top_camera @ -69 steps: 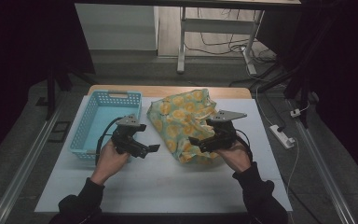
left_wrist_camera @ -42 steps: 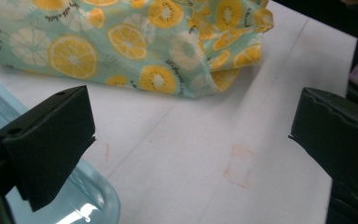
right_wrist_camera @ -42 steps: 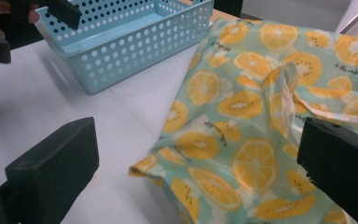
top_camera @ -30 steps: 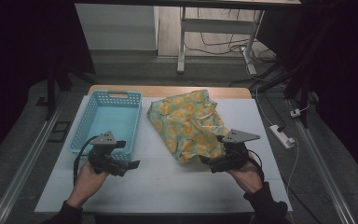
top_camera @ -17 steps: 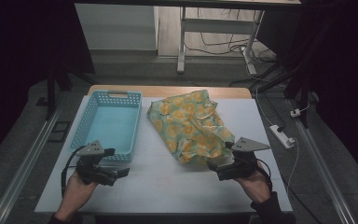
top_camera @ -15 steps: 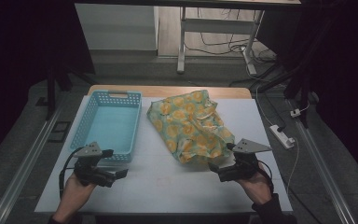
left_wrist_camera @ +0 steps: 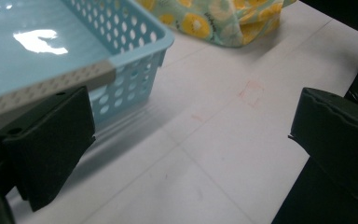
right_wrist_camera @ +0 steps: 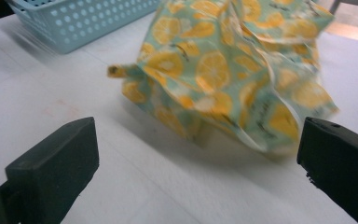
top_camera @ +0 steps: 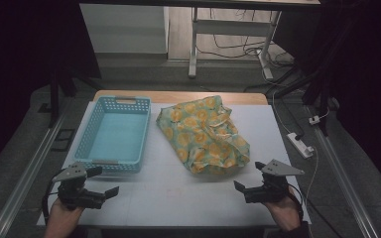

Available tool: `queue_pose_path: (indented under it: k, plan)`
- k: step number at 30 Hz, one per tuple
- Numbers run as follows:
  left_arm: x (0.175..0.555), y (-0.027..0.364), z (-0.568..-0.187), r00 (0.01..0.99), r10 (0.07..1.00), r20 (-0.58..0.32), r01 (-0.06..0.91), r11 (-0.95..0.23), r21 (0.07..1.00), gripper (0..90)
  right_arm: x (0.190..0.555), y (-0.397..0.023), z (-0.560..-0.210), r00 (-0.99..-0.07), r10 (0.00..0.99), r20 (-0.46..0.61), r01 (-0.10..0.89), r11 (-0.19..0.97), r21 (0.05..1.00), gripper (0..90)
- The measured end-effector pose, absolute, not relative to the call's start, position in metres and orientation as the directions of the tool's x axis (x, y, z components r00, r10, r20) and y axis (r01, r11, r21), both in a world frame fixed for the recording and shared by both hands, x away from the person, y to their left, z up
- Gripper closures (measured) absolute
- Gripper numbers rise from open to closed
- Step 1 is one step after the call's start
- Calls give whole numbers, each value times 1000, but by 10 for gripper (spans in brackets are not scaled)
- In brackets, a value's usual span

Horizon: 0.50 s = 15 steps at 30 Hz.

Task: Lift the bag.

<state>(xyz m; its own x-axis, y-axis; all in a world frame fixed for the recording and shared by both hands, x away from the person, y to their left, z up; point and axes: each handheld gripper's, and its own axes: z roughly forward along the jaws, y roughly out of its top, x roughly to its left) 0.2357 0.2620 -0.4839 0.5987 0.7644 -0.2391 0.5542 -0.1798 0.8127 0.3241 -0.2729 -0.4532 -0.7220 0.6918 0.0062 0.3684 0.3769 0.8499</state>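
The lemon-print cloth [top_camera: 203,134] is lying crumpled in a loose heap on the white table [top_camera: 178,193], right of centre, its near edge puckering up in soft folds [right_wrist_camera: 223,88]. Just beside it, to its left, the light-blue basket [top_camera: 111,134] is sitting empty, its plastic walls perforated with round holes [left_wrist_camera: 121,70] and a narrow strip of table separating the two. A broad bare band of table is stretching along the near edge, giving open room between the hands. The left gripper [top_camera: 106,192] is hovering at the near left corner, just short of the basket's front wall, jaws spread wide and holding nothing. The right gripper [top_camera: 240,187] is hanging near the right front edge, apart from the cloth, jaws likewise wide and empty. Compared with a couple of seconds ago, both grippers are sitting much nearer the person, having left the cloth and the basket.
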Motion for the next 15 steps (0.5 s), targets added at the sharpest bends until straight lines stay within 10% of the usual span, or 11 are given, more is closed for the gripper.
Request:
queue_pose_path:
  k: [15]
  plan:
    - [208,291,-508,493,839,-229,614,-150,775,0,300,-312,-475,-646,763,36,450,343,824,0]
